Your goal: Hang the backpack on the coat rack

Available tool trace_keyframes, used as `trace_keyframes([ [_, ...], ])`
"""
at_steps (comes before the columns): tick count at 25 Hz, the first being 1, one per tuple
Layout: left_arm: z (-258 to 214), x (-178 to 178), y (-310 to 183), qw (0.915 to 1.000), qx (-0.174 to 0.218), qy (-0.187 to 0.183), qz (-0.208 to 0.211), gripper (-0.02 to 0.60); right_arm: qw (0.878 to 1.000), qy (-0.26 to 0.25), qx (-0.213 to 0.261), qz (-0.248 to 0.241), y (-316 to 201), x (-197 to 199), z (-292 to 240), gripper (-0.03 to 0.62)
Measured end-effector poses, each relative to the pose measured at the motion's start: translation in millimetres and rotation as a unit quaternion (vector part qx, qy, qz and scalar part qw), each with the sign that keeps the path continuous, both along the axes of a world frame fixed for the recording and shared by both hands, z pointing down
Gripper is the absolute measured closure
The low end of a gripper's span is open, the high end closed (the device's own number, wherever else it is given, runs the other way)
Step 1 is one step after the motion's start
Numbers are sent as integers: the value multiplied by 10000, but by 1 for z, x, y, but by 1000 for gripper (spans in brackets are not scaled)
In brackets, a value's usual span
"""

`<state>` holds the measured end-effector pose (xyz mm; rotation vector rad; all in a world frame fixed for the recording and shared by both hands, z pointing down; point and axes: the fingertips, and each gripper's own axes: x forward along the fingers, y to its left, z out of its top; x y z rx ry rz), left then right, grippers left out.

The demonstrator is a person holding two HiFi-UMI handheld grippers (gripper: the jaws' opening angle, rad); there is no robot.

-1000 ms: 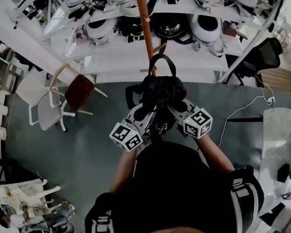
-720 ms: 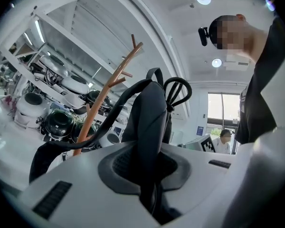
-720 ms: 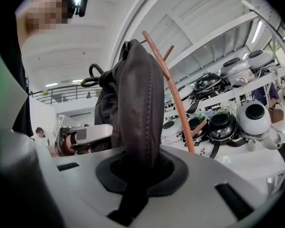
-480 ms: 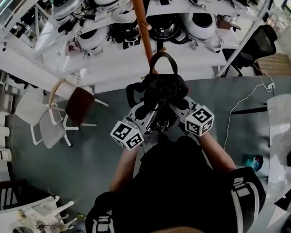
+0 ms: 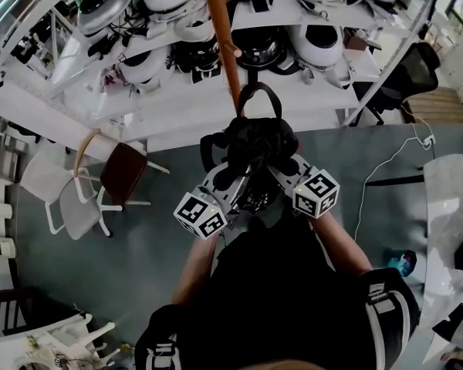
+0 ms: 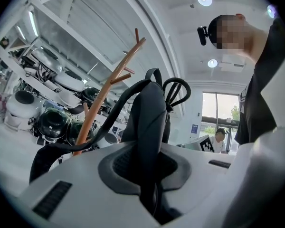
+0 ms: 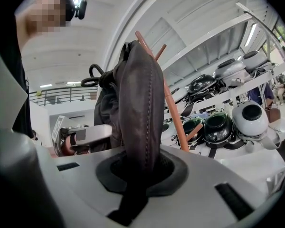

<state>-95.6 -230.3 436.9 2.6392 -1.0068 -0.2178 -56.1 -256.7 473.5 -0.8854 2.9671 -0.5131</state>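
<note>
You held the black backpack (image 5: 251,146) bunched in front of your chest, just before the orange coat rack (image 5: 222,37), its length running away from you and its carry loop (image 5: 258,99) leading toward the pole. Your left gripper (image 5: 230,179) was clamped narrow on a black strap (image 6: 149,141), your right gripper (image 5: 280,169) on a dark fold (image 7: 137,113). Behind, white shelves (image 5: 293,83) carried rounded white and black helmets (image 5: 318,43).

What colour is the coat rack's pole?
The coat rack is orange-brown wood, clearest in the head view.
</note>
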Motion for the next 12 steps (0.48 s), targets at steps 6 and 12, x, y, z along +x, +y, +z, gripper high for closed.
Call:
trace_keyframes([
  [6, 0, 7, -27, 9998, -35, 36, -196, 528, 9997, -14, 57, -224, -33, 5, 0, 542],
  [12, -5, 8, -58, 9991, 8, 60, -422, 528, 9990, -57, 97, -426, -66, 4, -6, 542],
])
